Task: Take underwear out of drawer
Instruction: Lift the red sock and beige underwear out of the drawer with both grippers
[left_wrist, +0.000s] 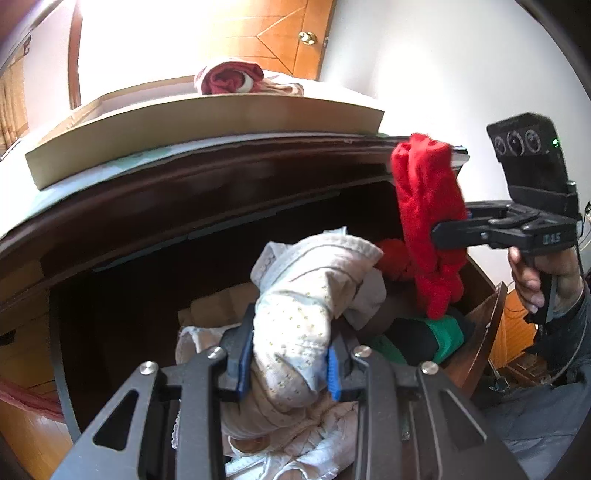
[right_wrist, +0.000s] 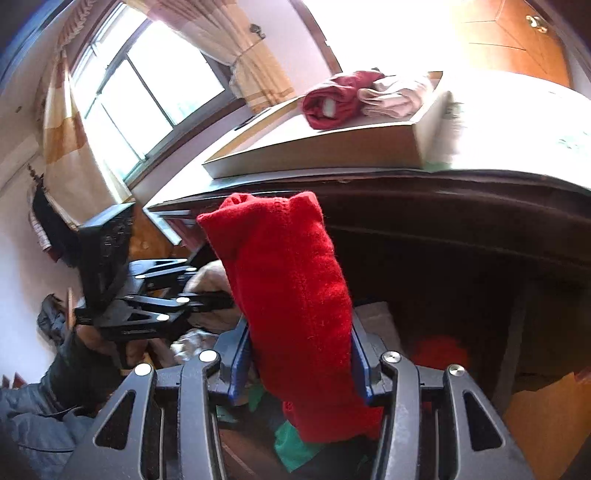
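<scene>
My left gripper (left_wrist: 291, 363) is shut on a pale dotted underwear (left_wrist: 295, 306) and holds it above the open dark wooden drawer (left_wrist: 484, 317). My right gripper (right_wrist: 301, 358) is shut on a red underwear (right_wrist: 288, 295) lifted above the drawer; it shows in the left wrist view (left_wrist: 448, 230) holding the red underwear (left_wrist: 428, 214) at the right. The left gripper shows in the right wrist view (right_wrist: 218, 299) at the left. More garments lie in the drawer: green and black (left_wrist: 428, 338), red (left_wrist: 393, 258), white (left_wrist: 314, 454).
A flat cardboard box (left_wrist: 207, 122) sits on the dresser top (left_wrist: 184, 184), holding a dark red garment (left_wrist: 229, 77) and a pale pink one (right_wrist: 399, 94). A window with curtains (right_wrist: 147, 92) is at the left. A wooden door (left_wrist: 284, 33) stands behind.
</scene>
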